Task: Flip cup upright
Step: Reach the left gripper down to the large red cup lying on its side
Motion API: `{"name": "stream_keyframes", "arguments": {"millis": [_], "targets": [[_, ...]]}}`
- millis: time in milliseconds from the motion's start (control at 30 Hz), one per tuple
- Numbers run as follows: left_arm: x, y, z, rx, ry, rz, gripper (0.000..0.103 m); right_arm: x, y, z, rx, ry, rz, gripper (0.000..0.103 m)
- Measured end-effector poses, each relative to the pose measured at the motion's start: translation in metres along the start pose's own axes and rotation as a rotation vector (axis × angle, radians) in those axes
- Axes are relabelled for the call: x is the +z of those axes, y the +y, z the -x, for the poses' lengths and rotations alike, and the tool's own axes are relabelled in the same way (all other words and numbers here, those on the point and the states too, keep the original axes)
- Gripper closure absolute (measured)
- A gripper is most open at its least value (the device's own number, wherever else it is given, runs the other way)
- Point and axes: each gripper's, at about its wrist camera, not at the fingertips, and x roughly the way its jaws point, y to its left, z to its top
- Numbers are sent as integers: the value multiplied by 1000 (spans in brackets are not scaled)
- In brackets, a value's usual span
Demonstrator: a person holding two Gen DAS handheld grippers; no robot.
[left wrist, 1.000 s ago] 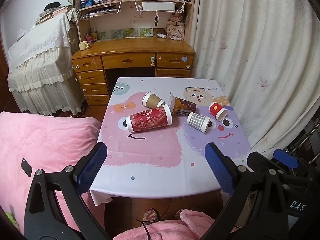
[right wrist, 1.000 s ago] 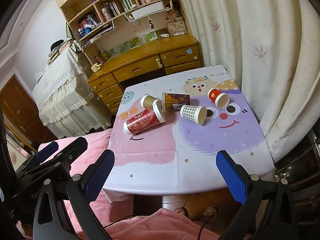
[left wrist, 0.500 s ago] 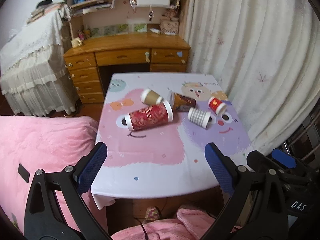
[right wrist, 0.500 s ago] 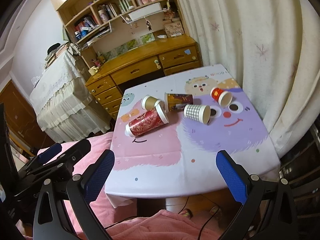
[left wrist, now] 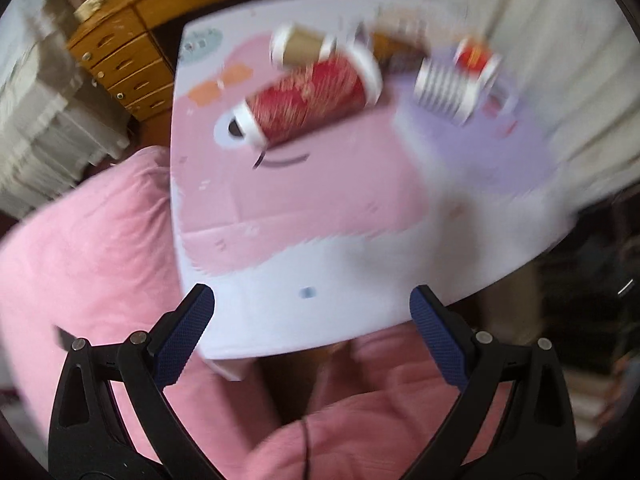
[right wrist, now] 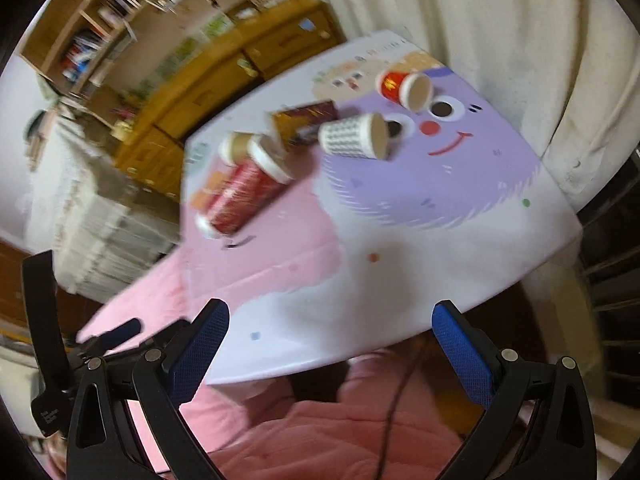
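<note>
Several paper cups lie on their sides on the cartoon tablecloth. A large red cup lies at centre left, also in the right wrist view. A tan cup, a dark brown cup, a checked cup and a small red cup lie around it. My left gripper is open and empty over the table's near edge. My right gripper is open and empty, also at the near edge. Both views are motion-blurred.
A pink blanket lies left of and below the table. A wooden desk with drawers stands behind the table. White curtains hang on the right. A lace-covered piece of furniture stands on the left.
Both grippers have moved forward and tilted down toward the table; the cups look larger and nearer. The cups themselves have not moved. Both grippers stay open.
</note>
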Motion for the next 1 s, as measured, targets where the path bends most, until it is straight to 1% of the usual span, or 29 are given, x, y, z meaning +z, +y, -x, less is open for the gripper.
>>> {"name": "stream_keyframes", "arguments": {"millis": [100,167,267,367,433,533,667,767,867,1000], "targets": [[15,-3,-38,83,54,-123,6,26,2,-40,-43,30,29,0],[28,-5,-57,126,65,-204,6,43,5,-67,-47,61,42,0],[50,-9,-75,158,61,-335,6,75,11,-107,-52,131,50,0],[78,-13,-89,167,25,-459,6,96,19,-141,-53,170,82,0],[97,-15,-95,169,12,-530,6,111,26,-161,-75,178,126,0],[128,-20,-113,222,27,-656,6,126,40,-182,-95,172,210,0],[158,-26,-129,208,30,-747,6,141,51,-203,-93,175,271,0],[178,-27,-143,202,36,-797,6,143,55,-215,-92,191,299,0],[197,-31,-157,200,54,-849,6,141,53,-225,-99,221,302,0],[214,-40,-177,222,84,-931,6,136,47,-231,-101,233,292,0]]}}
